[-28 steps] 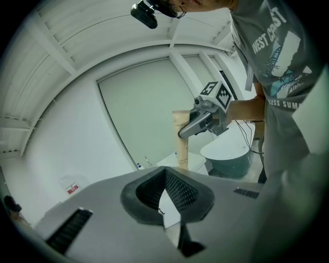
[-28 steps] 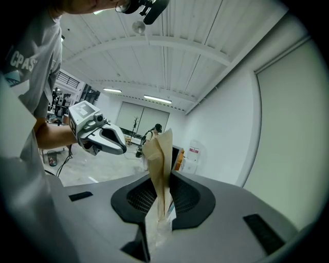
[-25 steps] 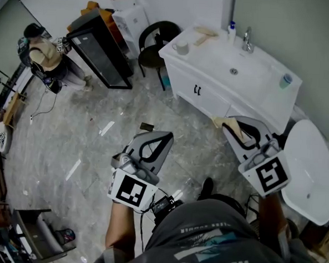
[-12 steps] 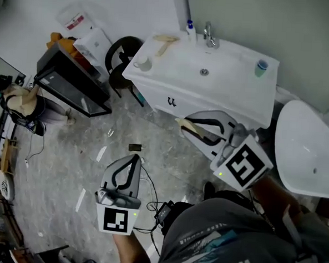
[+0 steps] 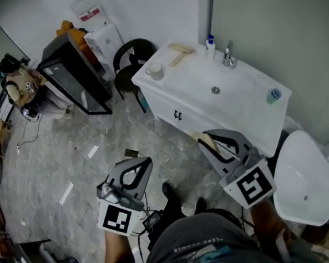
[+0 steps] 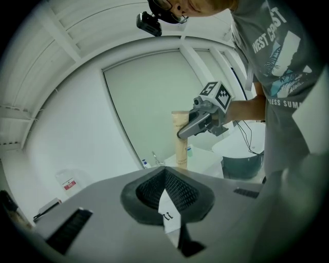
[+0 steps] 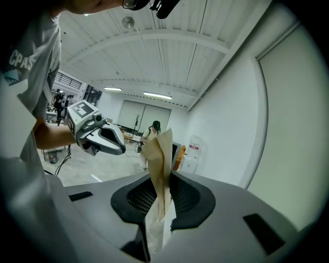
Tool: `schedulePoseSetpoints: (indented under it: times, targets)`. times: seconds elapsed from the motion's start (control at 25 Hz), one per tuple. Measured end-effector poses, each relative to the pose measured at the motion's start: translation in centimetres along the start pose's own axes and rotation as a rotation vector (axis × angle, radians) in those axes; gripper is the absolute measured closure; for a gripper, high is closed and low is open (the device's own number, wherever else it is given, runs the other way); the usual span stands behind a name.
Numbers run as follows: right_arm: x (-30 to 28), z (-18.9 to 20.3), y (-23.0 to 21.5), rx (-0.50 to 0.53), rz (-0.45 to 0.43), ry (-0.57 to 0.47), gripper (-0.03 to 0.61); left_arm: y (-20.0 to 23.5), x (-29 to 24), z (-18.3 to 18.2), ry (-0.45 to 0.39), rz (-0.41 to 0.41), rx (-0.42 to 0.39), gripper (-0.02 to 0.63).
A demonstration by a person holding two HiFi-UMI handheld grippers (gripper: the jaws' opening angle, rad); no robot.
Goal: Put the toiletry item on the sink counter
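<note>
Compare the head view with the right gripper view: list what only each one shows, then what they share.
Head view only: the sink counter with its faucet, a white mug on it, and the white toilet beside it.

Right gripper view only: the ceiling strip lights, and the jaws of the right gripper pressed on the tan tube from both sides.

Both: the tan tube in the right gripper, the left gripper, and a person standing far off.
</note>
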State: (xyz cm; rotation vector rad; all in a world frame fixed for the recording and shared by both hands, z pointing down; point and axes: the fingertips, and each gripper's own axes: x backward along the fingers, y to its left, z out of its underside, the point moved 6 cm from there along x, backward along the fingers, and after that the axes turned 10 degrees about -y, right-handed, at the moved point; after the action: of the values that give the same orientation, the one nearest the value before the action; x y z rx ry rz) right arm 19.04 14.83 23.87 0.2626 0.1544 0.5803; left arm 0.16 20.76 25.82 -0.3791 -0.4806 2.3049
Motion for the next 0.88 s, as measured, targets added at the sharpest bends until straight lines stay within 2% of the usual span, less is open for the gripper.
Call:
schedulePoseSetpoints:
  times: [0.24, 0.48, 0.88]
  targets:
    - [-3.5, 0.0, -1.5, 0.004, 0.077, 0.031, 0.495, 5.4, -1.7, 1.3, -0.059, 0.065, -0.040, 0.612]
    - [-7.7, 0.2, -2.5, -0.011, 0.136, 0.053, 0.495, 10.4, -2.9, 3.4, -0.078, 0.117, -0.060, 0.612]
    - [-13.6, -1.3, -2.4, 0.020, 0.188, 0.052, 0.495, 16.3, -1.8, 5.8, -0.127, 0.151, -0.066, 0.612]
